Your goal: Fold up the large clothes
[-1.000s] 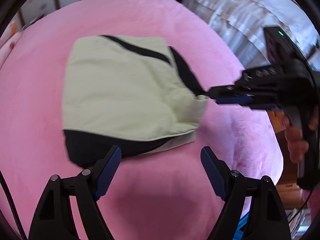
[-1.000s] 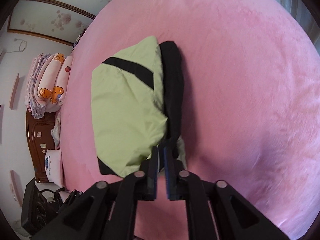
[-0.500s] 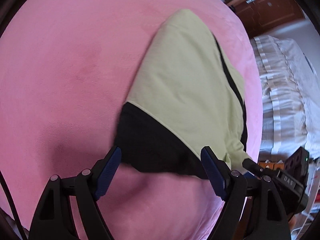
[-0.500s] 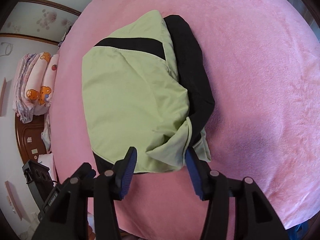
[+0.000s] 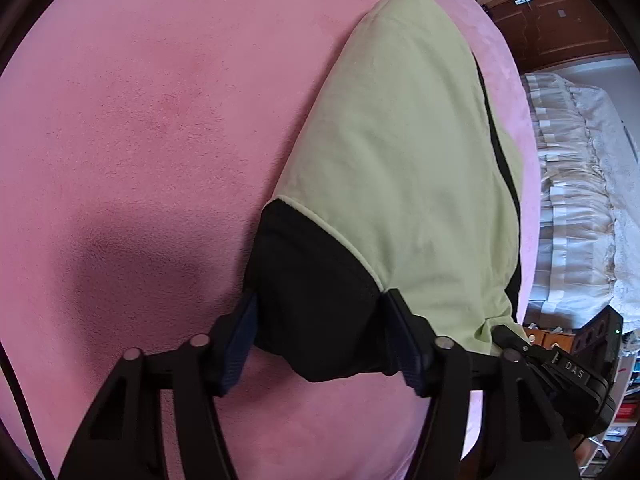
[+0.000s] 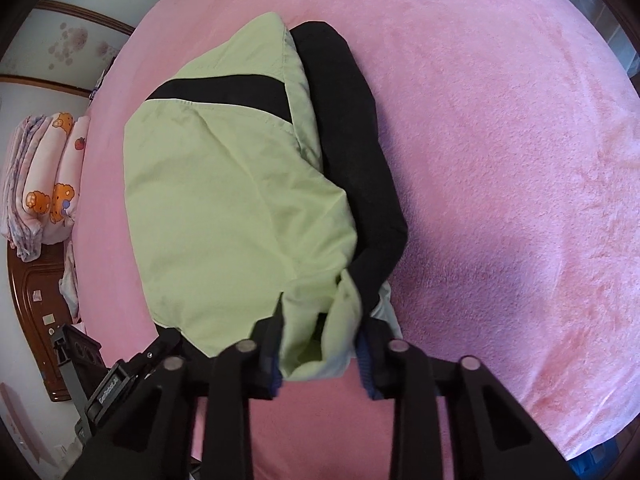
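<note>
A light green garment with black panels [image 5: 400, 168] lies folded on a pink blanket [image 5: 140, 120]. In the left wrist view, my left gripper [image 5: 320, 340] has its jaws around the garment's near black corner [image 5: 316, 300], closing on it. In the right wrist view, the same garment [image 6: 224, 208] shows with a black sleeve [image 6: 356, 168] along its right side. My right gripper [image 6: 320, 356] has its jaws around a bunched green corner [image 6: 316, 328]. The right gripper also shows at the lower right of the left wrist view [image 5: 568, 372].
The pink blanket [image 6: 500, 160] covers the whole bed. A stack of folded patterned bedding [image 6: 44, 180] sits on a brown wooden cabinet [image 6: 36, 300] at left. White ruffled fabric [image 5: 580, 200] hangs beyond the bed's far edge, with brown wooden furniture [image 5: 560, 20] behind.
The right gripper let go of the sleeve, opened, and moved onto the green corner. The left gripper swung to the black corner and its jaws narrowed around it.
</note>
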### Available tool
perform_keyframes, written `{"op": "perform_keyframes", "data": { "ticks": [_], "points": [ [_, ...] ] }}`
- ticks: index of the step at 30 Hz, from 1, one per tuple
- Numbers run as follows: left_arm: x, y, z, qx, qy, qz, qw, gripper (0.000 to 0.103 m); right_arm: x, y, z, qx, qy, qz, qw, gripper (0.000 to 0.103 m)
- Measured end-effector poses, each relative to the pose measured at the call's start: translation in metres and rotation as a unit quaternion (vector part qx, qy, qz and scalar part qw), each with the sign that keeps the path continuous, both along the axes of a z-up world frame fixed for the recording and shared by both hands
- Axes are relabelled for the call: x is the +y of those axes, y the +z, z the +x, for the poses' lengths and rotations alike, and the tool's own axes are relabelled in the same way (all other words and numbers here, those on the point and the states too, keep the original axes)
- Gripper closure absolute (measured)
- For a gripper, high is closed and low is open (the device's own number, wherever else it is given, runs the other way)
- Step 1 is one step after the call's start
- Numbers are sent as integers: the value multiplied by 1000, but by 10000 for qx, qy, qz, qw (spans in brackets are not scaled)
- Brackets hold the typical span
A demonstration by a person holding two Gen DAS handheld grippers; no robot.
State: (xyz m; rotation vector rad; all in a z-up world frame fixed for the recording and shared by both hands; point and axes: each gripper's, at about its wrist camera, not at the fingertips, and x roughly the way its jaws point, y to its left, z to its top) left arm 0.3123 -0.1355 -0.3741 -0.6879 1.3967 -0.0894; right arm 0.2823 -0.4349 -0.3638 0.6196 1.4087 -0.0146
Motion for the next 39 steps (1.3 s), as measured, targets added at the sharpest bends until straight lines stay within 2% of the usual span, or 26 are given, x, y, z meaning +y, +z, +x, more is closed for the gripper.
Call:
{"op": "perform_keyframes", "data": {
  "ticks": [3,7,13,19,24,27,30,32,37,38,39],
  "points": [
    [-4,-2,0,75,144,144,9998,59,1,0,2,-2,124,0,9999,85],
    [-5,2,2,135,168,230,9995,64,0,0,2,-6,210,97,9997,90],
    [1,4,10,203,-116,122,9997,65,-7,-19,-19,148,-4,500,9986,95],
    [-6,-2,20,210,-562,162,9981,64,-12,-46,-26,161,-30,522,9985,96],
    [-3,-8,24,193,-762,-34,9969,61,-10,-58,-20,6,335,461,9984,96],
    [-5,-3,28,273,-780,-70,9966,59,-15,-52,-19,60,328,635,9974,95],
    [-12,12,26,195,-1003,332,9942,54,-13,-31,-16,72,605,387,9974,91],
    [-23,26,25,125,-1280,767,9887,54,-11,-14,-11,79,796,168,9967,86],
    [-37,56,37,84,-1695,1233,9778,53,-8,16,8,60,1138,-66,9935,86],
    [-37,67,45,-19,-1711,1308,9765,51,-5,21,13,85,1255,-154,9919,85],
    [-38,74,53,-111,-1705,1337,9762,41,-3,24,18,107,1337,-227,9907,84]
  ]
}}
